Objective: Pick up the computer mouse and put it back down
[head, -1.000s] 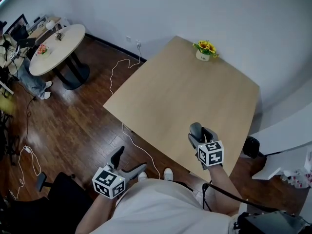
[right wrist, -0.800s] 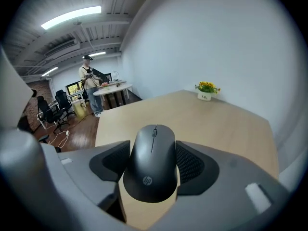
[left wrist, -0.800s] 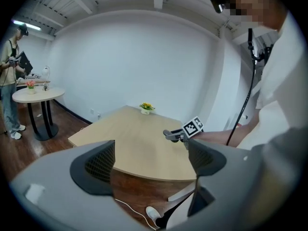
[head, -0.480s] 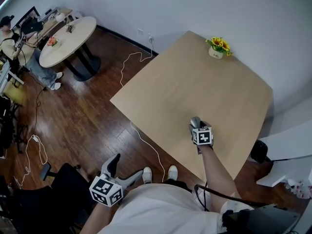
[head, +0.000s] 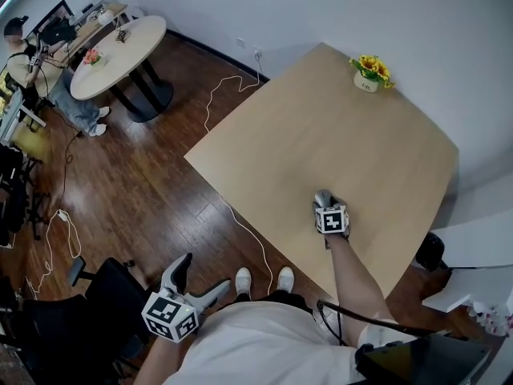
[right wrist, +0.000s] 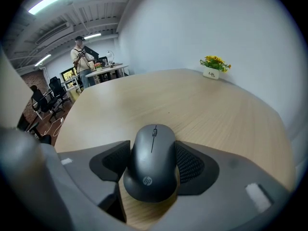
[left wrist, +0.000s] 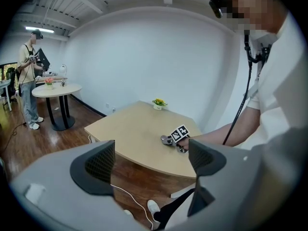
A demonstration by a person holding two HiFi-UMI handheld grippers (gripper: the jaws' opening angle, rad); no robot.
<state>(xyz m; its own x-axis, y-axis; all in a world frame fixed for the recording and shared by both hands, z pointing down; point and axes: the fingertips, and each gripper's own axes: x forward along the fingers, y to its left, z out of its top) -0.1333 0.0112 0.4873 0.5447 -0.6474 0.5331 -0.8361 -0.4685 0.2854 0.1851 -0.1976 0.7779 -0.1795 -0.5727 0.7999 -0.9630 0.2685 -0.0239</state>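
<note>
A dark grey computer mouse (right wrist: 151, 160) sits between the pads of my right gripper (right wrist: 153, 150), which is shut on its sides. In the head view the mouse (head: 322, 198) and right gripper (head: 324, 204) are low over the light wooden table (head: 321, 127), near its front right edge; whether the mouse touches the wood I cannot tell. My left gripper (head: 200, 276) hangs off the table over the floor, beside the person's lap. Its jaws are open and empty in the left gripper view (left wrist: 150, 160), where the right gripper (left wrist: 169, 140) shows small on the table.
A small pot of yellow flowers (head: 369, 74) stands at the table's far corner. A white cable (head: 232, 87) trails over the wooden floor on the left. A round white table (head: 116, 50) and a person stand far left. A black chair (head: 96, 295) sits at bottom left.
My right gripper has come down with the mouse from up near the camera to the tabletop. The left gripper has shifted only slightly.
</note>
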